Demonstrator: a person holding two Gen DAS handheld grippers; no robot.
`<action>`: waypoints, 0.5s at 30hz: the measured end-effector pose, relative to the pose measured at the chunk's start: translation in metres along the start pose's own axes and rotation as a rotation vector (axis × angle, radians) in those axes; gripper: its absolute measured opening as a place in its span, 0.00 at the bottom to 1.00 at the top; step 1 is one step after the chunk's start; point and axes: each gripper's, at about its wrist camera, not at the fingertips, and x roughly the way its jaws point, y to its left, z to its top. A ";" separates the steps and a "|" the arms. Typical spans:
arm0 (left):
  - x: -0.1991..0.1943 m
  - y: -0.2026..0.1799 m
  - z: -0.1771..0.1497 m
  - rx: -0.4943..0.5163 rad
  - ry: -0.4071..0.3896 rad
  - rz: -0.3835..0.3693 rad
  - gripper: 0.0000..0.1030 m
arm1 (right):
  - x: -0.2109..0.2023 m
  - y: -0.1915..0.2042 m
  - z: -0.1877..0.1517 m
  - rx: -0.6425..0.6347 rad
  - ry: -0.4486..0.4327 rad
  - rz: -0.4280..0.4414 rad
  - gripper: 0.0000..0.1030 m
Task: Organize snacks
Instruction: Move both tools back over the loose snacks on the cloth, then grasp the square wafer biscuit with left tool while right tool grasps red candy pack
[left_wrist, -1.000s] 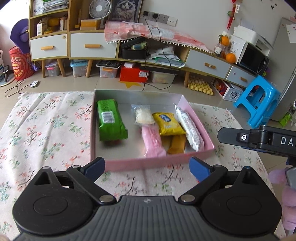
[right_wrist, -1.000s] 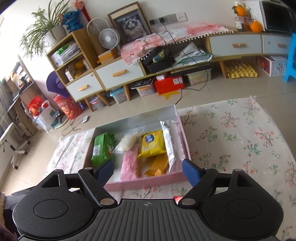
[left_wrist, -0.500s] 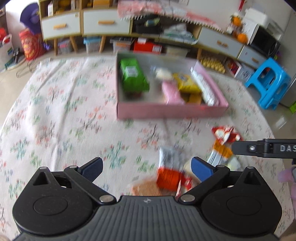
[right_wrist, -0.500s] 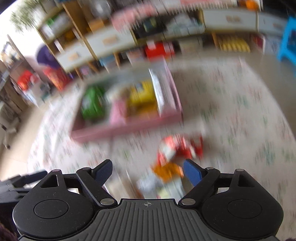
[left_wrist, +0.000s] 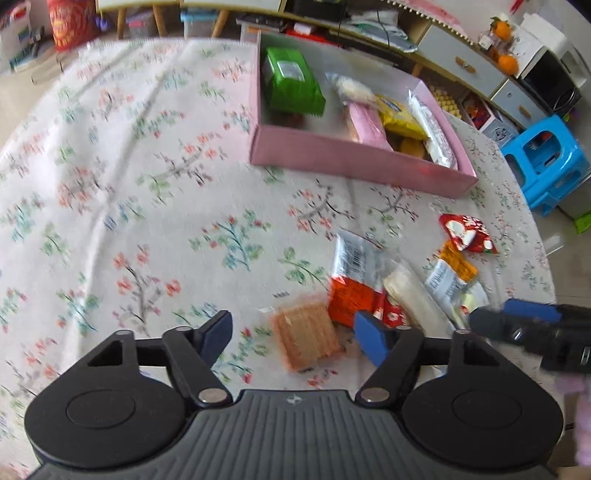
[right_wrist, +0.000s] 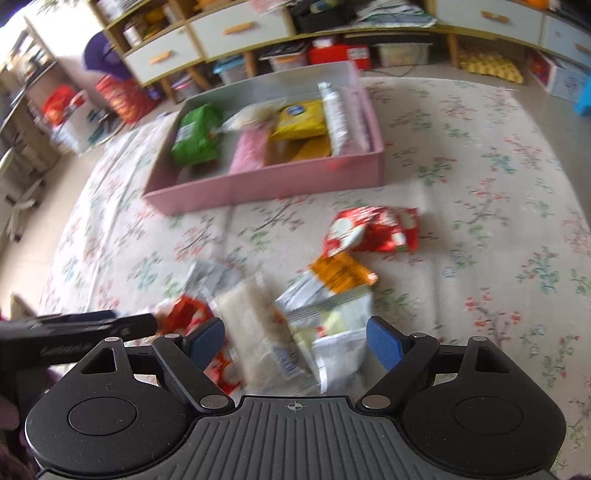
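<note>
My left gripper (left_wrist: 293, 334) and right gripper (right_wrist: 295, 343) both hang spread wide, gripping nothing, over six loose snack packets (right_wrist: 258, 332) (blurred, roughly counted) near one pink box (left_wrist: 354, 162) holding six more.

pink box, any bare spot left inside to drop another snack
Inside the pink box, bare floor shows between the green pack and the pink pack, and along the far wall. The right half is crowded: yellow pack and silver pack lie side by side.
</note>
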 end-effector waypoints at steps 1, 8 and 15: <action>0.002 0.000 -0.001 -0.008 0.010 -0.009 0.61 | 0.001 0.003 -0.001 -0.014 0.008 0.022 0.83; 0.006 -0.001 -0.004 -0.016 0.025 0.003 0.36 | 0.004 0.031 -0.008 -0.130 0.036 0.149 0.82; -0.002 0.008 -0.005 0.017 0.009 0.040 0.34 | 0.009 0.045 -0.009 -0.174 0.041 0.207 0.56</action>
